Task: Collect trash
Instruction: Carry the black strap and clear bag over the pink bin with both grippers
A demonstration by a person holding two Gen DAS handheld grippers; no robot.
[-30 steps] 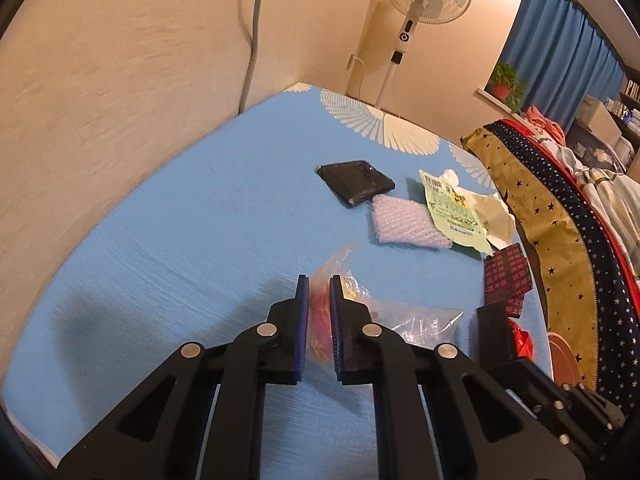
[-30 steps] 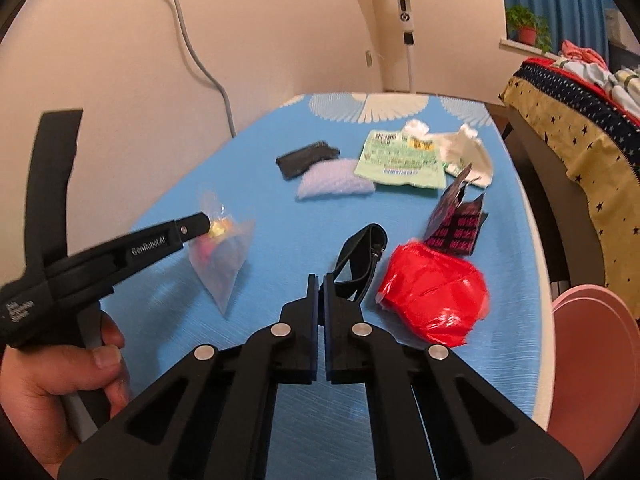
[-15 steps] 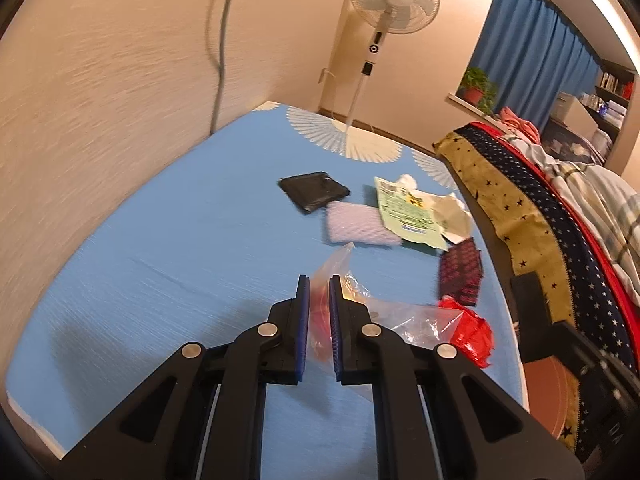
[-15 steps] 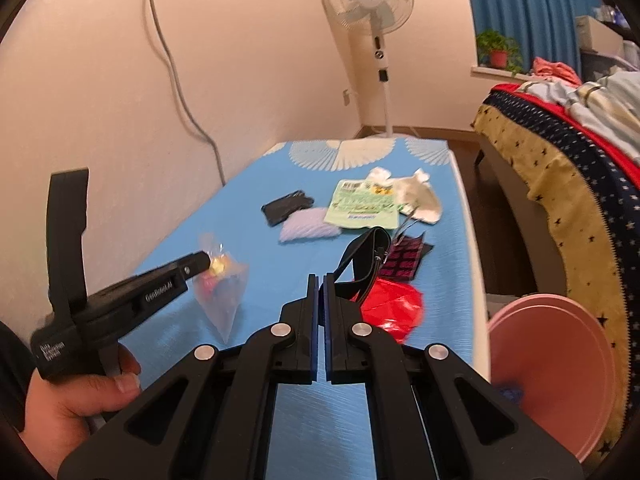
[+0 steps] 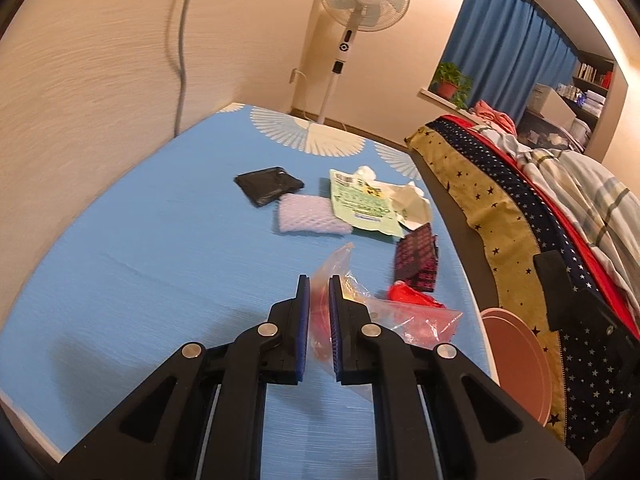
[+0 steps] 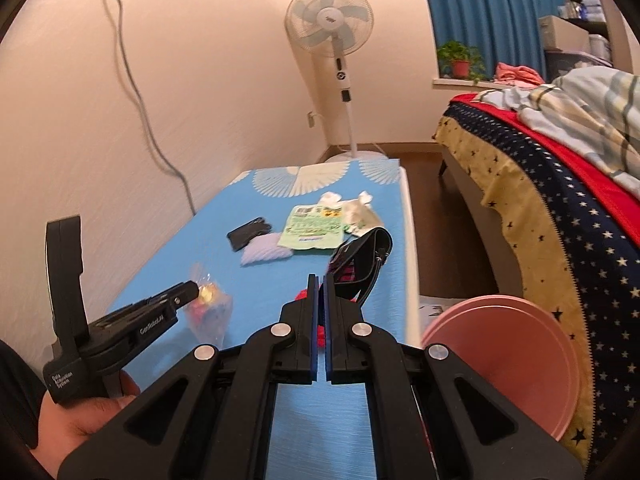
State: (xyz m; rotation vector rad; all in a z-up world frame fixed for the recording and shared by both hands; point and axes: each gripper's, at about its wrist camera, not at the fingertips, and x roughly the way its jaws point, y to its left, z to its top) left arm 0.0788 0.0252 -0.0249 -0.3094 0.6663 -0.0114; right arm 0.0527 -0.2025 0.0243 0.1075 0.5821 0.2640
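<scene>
So the clear plastic bag [image 5: 394, 318] with red and yellow bits inside is pinched in the left gripper [image 5: 319, 300], held up over the blue table [image 5: 160, 248]. The right gripper [image 6: 319, 286] has its jaws nearly together on a black strap [image 6: 366, 256]. A pink bin [image 6: 512, 356] sits beside the table, the bed [image 6: 560, 184] behind it.

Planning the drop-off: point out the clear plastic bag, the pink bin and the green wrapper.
clear plastic bag [image 5: 416, 320]: left wrist view, its crinkled body right of the fingers.
pink bin [image 6: 516, 356]: right wrist view, its inner wall.
green wrapper [image 5: 360, 202]: left wrist view, middle of its printed face.
</scene>
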